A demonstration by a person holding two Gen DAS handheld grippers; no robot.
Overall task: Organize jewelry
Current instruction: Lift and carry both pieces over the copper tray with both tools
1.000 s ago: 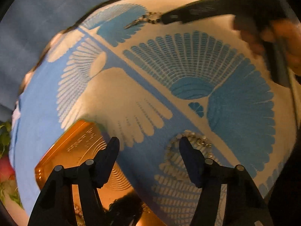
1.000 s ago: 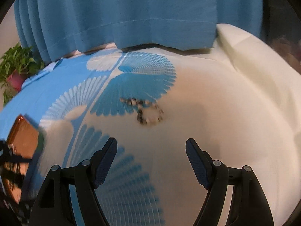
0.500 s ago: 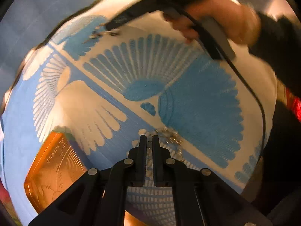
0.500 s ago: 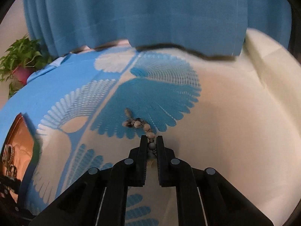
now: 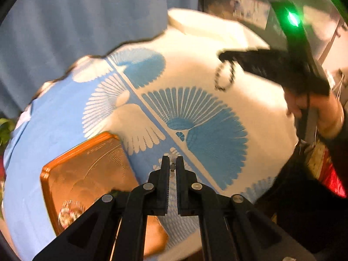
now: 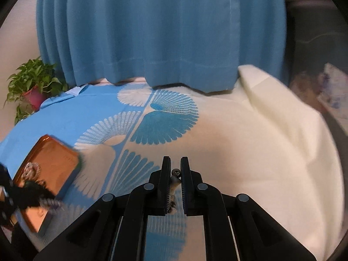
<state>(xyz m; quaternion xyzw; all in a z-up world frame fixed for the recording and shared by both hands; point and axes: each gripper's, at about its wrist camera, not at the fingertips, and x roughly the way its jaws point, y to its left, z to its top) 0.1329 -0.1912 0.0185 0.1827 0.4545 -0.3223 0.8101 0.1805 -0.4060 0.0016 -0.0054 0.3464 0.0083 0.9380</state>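
My left gripper [image 5: 173, 163] is shut on a thin silver chain [image 5: 173, 169], held above the cloth beside the orange metal tray [image 5: 87, 163]. A pale beaded piece [image 5: 69, 214] lies in the tray. My right gripper [image 6: 175, 165] is shut on a beaded bracelet [image 6: 175, 182]; in the left wrist view that bracelet [image 5: 225, 77] hangs as a dark loop from the right gripper [image 5: 226, 57] above the white cloth. The tray also shows in the right wrist view [image 6: 50, 165] at the left, with the left gripper's blurred tip over it.
A blue and white patterned tablecloth [image 5: 195, 119] covers the table. A blue curtain [image 6: 161, 32] hangs behind it. A potted plant [image 6: 34, 87] stands at the far left. A cream cushion [image 6: 282, 108] lies at the right.
Both grippers closed on jewelry lying on the cloth and have lifted it. The right gripper has risen with the bracelet dangling; the left has pulled back toward the tray.
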